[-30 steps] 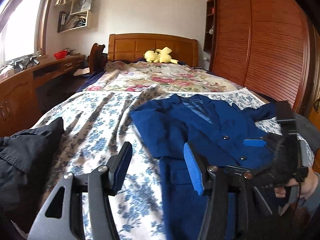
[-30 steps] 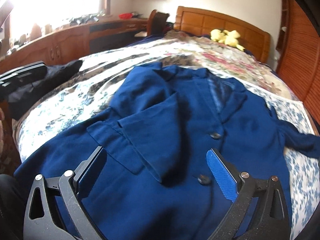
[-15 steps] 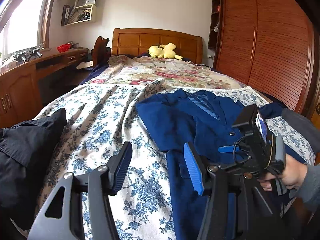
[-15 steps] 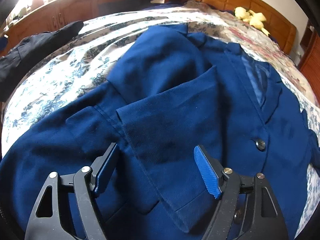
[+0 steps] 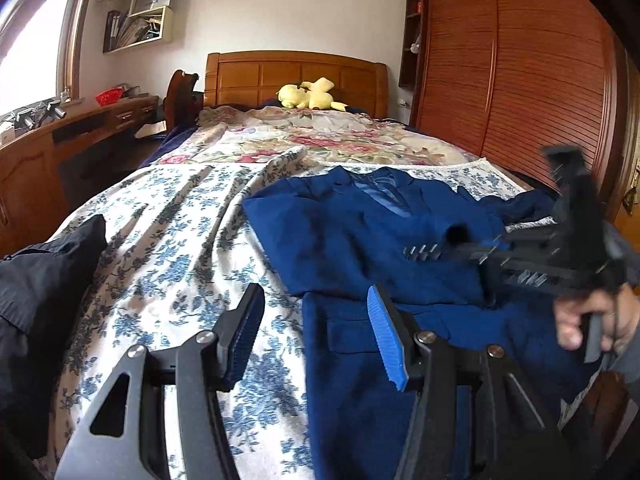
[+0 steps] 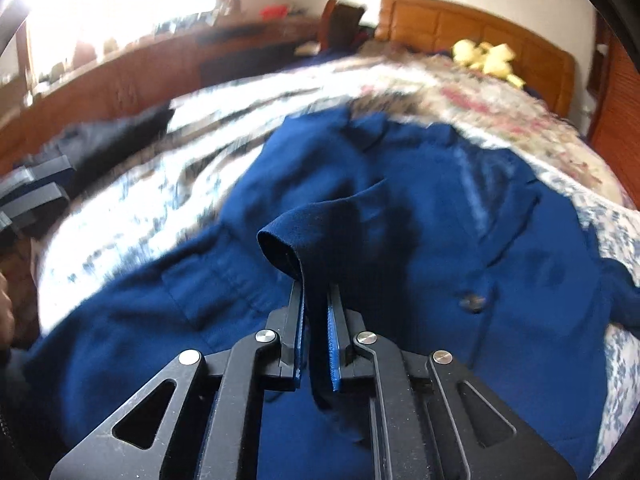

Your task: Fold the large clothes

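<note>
The blue jacket (image 6: pixel 420 240) lies face up on the flowered bedspread (image 5: pixel 168 248), collar toward the wooden headboard (image 5: pixel 296 76), and one sleeve cuff (image 6: pixel 288 240) is lifted off its front. The right gripper (image 6: pixel 316 320) has that cuff between its jaws, which are closing, pads pressed on the cloth; the fabric hangs through below the pads. Much of the right wrist view is smeared by motion, so the buttons and the pocket flap are hard to make out, and the jacket's hem is cut off under the gripper's frame. In the left wrist view the right gripper is a dark blur over the jacket's middle. The left gripper (image 5: pixel 316 332) hovers half open and empty, one finger over the bedspread, the other over the jacket's lower edge. A black garment (image 5: pixel 44 280) lies at the bed's left side.
</note>
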Available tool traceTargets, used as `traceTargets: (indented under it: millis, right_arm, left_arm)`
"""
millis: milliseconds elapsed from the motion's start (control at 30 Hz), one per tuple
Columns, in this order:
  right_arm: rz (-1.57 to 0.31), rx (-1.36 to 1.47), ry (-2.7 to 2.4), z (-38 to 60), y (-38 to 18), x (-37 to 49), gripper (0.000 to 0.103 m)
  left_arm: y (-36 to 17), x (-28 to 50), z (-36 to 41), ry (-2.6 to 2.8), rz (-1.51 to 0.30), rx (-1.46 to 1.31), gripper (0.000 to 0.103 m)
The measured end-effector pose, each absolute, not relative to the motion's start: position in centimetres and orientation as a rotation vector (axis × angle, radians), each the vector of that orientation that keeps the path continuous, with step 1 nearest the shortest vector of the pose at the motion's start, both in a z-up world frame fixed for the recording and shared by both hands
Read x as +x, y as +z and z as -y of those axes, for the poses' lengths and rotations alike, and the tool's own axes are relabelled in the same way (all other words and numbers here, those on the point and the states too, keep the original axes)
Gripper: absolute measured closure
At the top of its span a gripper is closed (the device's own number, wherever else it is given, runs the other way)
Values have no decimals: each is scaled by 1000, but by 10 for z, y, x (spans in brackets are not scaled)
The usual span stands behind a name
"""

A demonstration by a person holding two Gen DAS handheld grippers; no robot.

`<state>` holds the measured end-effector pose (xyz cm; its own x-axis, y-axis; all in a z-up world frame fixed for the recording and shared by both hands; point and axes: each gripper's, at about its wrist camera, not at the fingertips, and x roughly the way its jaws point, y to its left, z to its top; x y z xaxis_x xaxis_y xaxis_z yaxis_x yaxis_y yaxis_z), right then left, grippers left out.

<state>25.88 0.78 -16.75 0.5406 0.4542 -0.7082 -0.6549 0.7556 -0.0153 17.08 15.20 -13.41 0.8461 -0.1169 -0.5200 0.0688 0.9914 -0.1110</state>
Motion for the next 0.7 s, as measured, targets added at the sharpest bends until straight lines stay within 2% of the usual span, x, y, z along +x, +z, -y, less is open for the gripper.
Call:
traceTargets:
  millis: [300,700]
  right_arm:
    - [-591,-192,637,61,-95,223,97]
    - [-505,-202,584,107,-63,176,97]
  left_arm:
    - [-131,174,-137,-112,-534,-95,50]
    - [-130,180,-117,-148,-536,-87,50]
